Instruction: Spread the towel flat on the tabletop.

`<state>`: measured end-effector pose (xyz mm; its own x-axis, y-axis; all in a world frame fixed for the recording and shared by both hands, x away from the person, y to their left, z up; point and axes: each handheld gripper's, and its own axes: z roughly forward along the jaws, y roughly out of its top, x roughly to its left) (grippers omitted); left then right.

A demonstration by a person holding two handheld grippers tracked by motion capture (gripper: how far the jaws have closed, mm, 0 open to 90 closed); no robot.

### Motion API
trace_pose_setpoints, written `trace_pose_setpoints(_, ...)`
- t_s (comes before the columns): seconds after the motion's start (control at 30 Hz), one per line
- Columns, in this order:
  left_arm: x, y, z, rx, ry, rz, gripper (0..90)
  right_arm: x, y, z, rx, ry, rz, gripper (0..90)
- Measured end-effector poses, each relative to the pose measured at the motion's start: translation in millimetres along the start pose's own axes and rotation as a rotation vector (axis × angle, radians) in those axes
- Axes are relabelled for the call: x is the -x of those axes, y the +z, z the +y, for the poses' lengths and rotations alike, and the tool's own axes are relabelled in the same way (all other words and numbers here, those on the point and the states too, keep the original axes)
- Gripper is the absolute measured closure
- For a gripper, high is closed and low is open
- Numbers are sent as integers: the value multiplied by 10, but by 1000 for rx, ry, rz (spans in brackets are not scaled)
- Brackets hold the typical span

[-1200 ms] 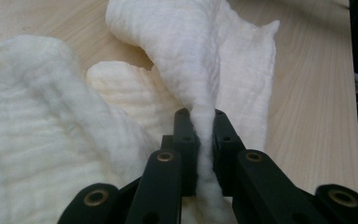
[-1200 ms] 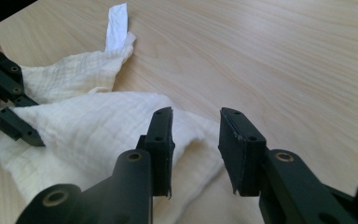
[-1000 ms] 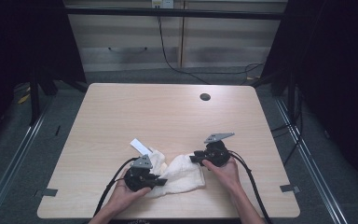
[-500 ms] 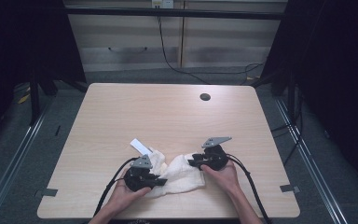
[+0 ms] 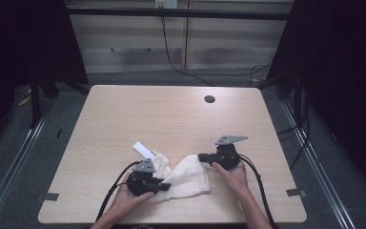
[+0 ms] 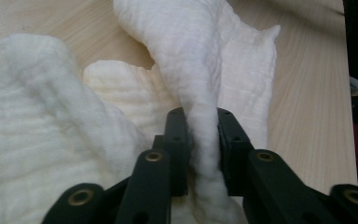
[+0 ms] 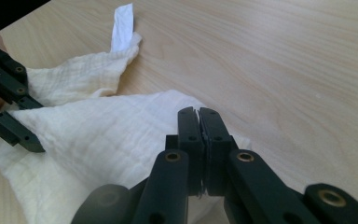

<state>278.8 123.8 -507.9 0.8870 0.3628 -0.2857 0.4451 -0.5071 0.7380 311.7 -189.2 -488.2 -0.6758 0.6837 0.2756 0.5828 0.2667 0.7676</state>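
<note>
— Tongs first: how do yours stand?

— Both pairs of tongs are pinching the same white cloth. In the left gripper view my left tongs have a raised ridge of the fabric squeezed between the jaws, the ridge running up and away from them toward the top of the frame. In the right gripper view my right tongs are pressed nearly together, with only a thin edge of cloth showing in the seam between the jaws.

— Where does the cloth lie?

— In the high view it sits in the lower middle of the frame, close to the near edge of the tabletop. It spans between my two hands: my left tongs grip its lower left end, my right tongs its upper right corner. Part of it looks lifted between the grips, and the rest rests crumpled on the wood.

— Anything sticking out of it?

— A white tag pokes out at the cloth's upper left, lying flat on the wood. In the right gripper view that tag appears at the top left of the frame.

— And your hands?

— My left hand and right hand come in from the bottom edge, each wrapped around its gripper, black cables trailing back toward me.

— What else is on the tabletop?

— A dark round hole in the wood, upper right of centre, well apart from the cloth.
</note>
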Motion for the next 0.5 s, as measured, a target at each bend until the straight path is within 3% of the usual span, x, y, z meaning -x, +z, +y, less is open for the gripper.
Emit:
trace_pose_setpoints(0.13, -11, -43, -4, 12, -9, 15, 671, -26, -60, 12, 21, -3, 7, 889)
trace_pose_setpoints(0.2, -8, -126, 13, 70, -1, 23, 620, -43, -81, 20, 27, -8, 8, 890)
trace_pose_setpoints(0.33, -42, -307, 44, 142, -14, 20, 556, -48, -119, 17, 28, -7, 7, 890)
trace_pose_setpoints(0.47, -154, -514, 52, 192, -47, 59, 501, -55, -160, -8, 21, -9, 4, 891)
trace_pose_setpoints(0.5, -213, -601, 42, 228, -75, 65, 488, -52, -162, -15, 17, -11, 4, 891)
